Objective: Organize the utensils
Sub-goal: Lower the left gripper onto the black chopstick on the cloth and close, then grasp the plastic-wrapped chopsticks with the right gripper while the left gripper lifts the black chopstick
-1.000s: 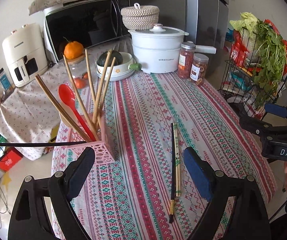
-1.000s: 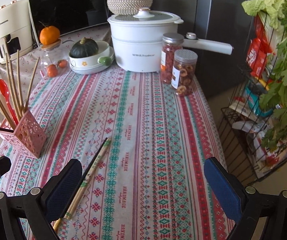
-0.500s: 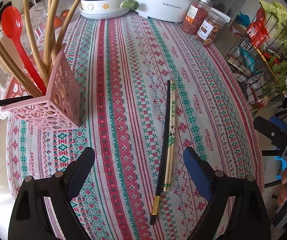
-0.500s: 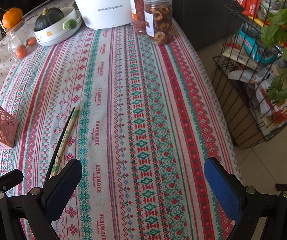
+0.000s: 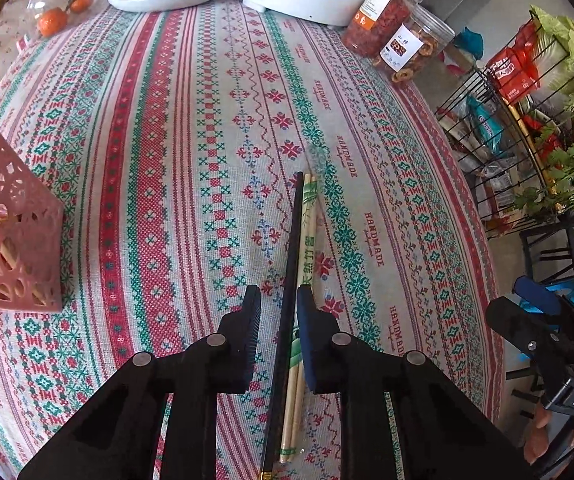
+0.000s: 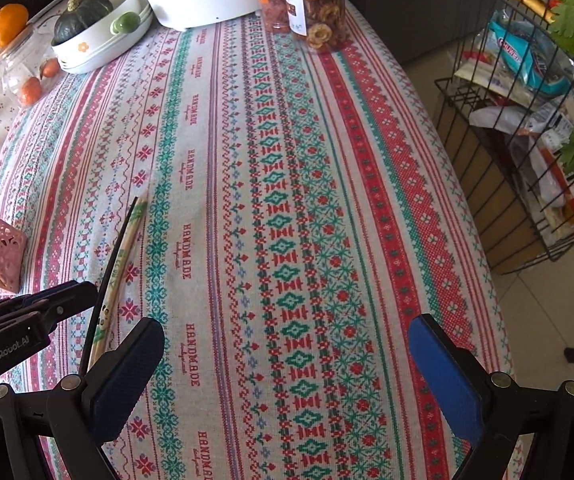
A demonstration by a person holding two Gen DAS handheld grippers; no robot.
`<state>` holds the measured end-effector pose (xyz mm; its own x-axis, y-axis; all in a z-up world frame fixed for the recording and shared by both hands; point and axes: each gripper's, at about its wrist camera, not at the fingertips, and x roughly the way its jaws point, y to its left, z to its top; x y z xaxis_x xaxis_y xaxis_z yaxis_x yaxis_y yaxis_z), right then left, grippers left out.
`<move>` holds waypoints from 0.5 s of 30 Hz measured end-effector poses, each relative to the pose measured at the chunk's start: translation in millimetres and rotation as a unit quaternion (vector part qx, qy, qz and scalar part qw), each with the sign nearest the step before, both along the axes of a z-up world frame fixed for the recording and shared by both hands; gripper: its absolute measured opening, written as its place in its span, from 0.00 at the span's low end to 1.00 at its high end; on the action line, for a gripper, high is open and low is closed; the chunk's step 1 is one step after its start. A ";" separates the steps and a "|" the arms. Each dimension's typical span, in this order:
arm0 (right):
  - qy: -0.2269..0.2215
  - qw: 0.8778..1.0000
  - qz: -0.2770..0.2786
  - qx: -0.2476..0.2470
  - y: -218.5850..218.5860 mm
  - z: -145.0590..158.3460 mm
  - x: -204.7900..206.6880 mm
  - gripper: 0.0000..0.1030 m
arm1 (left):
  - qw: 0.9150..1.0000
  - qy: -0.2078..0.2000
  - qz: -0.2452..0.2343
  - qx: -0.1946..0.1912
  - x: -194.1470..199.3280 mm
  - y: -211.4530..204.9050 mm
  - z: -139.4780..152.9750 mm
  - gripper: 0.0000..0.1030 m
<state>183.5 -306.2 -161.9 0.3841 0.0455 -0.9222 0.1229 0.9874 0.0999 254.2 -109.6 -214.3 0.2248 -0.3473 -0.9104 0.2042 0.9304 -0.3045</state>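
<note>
Chopsticks lie lengthwise on the striped embroidered tablecloth [image 5: 191, 168] of the desk: one slim black chopstick [image 5: 291, 248] touching a pale bamboo pair in a printed wrapper [image 5: 307, 236], probably waiting to go into the pink perforated plastic holder [image 5: 11, 240] off to the left. Half a second ago the left claw [image 5: 278, 304] was spread wide above them; now its jaws have narrowed to straddle the black stick, not yet pinching. The right claw [image 6: 283, 356] hangs wide apart and empty over bare cloth.
</note>
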 end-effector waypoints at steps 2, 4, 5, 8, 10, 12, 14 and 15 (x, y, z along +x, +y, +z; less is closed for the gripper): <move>0.002 1.000 0.000 -0.001 -0.4 -1.6 1.0 0.98 | 1.000 0.001 -0.003 0.011 3.9 -7.0 -4.2 0.13; 0.004 1.000 0.000 -0.003 -1.1 -3.2 2.5 0.98 | 1.000 -0.005 0.001 0.020 6.9 -11.0 -5.3 0.11; 0.005 1.000 0.000 -0.003 -1.5 -4.1 3.1 0.98 | 1.000 -0.004 0.005 0.023 8.9 -12.1 -5.9 0.10; 0.009 1.000 0.000 -0.002 -2.0 -6.5 4.6 0.98 | 1.000 -0.003 0.017 0.022 14.5 -12.1 -7.4 0.09; 0.010 1.000 0.001 -0.002 -1.3 -7.4 5.5 0.98 | 0.999 -0.005 0.023 0.024 18.1 -12.8 -8.0 0.09; 0.010 1.000 0.004 -0.003 0.8 -7.7 6.3 0.98 | 0.999 -0.005 0.034 0.021 22.1 -13.5 -8.9 0.09; 0.013 1.000 0.005 -0.002 3.5 -8.2 6.7 0.98 | 0.999 -0.008 0.038 0.018 24.0 -13.0 -9.6 0.09; 0.014 1.000 0.006 -0.002 4.7 -8.3 6.6 0.98 | 0.999 -0.011 0.037 0.018 24.3 -13.3 -9.7 0.09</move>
